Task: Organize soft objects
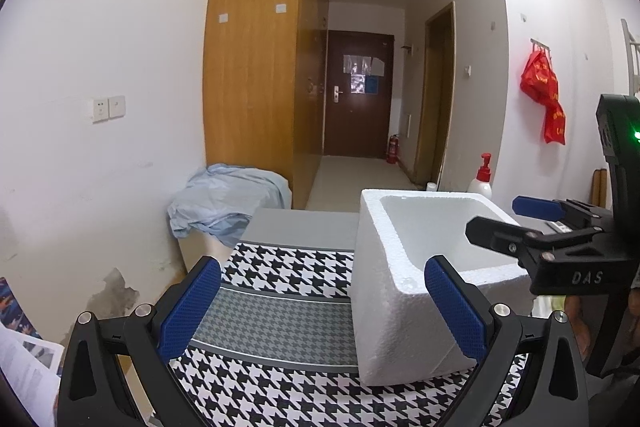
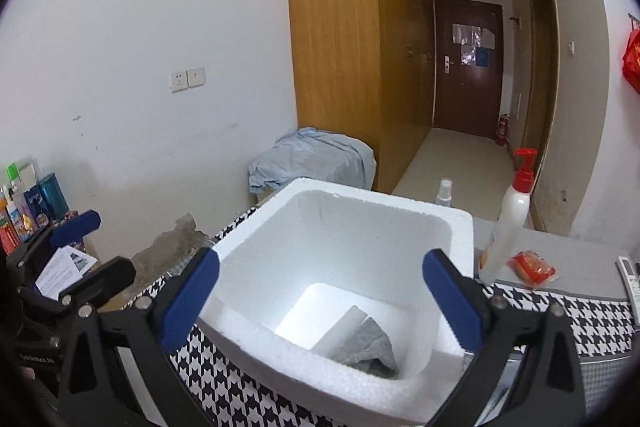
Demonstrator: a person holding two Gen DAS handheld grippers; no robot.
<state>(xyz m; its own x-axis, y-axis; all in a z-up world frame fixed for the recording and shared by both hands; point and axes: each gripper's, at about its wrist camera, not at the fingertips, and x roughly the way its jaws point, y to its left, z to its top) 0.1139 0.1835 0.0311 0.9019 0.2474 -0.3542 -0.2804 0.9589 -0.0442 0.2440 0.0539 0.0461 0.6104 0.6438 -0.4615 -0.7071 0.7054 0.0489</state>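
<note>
Houndstooth cloth (image 2: pixel 224 383) covers the table under both grippers, in a plain white-walled room with a tall wooden wardrobe (image 2: pixel 340 47) and a dark door (image 2: pixel 466 67) down the hall. Just ahead of and below the right gripper (image 2: pixel 320 301), whose jaws stand spread wide and empty, sits a white foam box (image 2: pixel 452 223); a grey cloth (image 2: pixel 370 345) lies crumpled at its bottom, beside a pale flat piece. The drop looks done, so the sensible move is to lift straight out without clipping the rim. Beside it, the left gripper (image 1: pixel 322 309) is likewise spread, holding nothing, the box wall by its right finger. Right of the box stand a red-capped pump bottle (image 2: pixel 510 223) and a red packet (image 2: pixel 532 269).
</note>
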